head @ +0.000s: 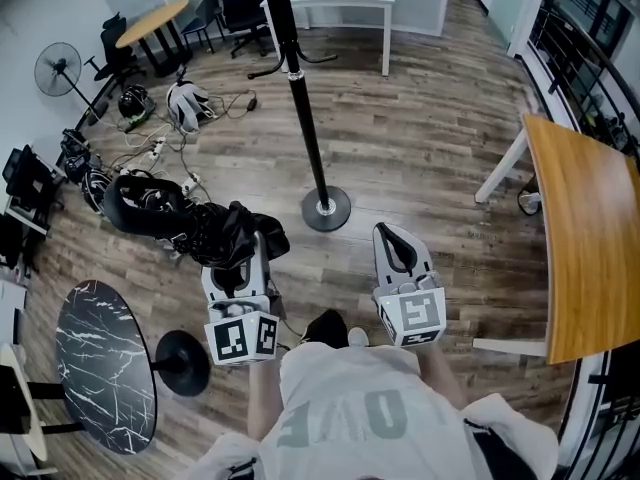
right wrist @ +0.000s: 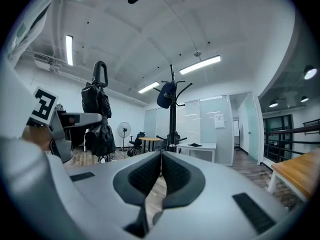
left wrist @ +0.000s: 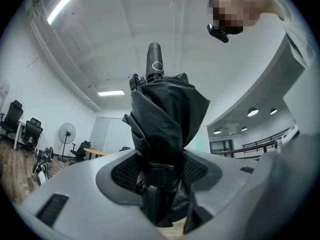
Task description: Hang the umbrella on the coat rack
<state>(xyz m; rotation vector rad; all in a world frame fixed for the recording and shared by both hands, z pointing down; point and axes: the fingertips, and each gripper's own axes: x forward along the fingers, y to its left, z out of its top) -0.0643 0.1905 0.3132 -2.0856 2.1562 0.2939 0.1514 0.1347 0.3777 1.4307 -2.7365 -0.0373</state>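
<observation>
L gripper [head: 235,258]: jaws clamped on folded umbrella [head: 215,230], long axis near-upright, handle loop on top. R gripper [head: 400,253]: jaws together, empty. Coat rack [head: 310,138] stands ahead, btwn both grippers, well apart from umbrella. Likely next: L carries loop fwd/right to a hook.

We count one folded black fabric umbrella [head: 185,220], one black metal coat rack [head: 306,128], and two grey grippers: left gripper [head: 238,258], right gripper [head: 392,240].
</observation>
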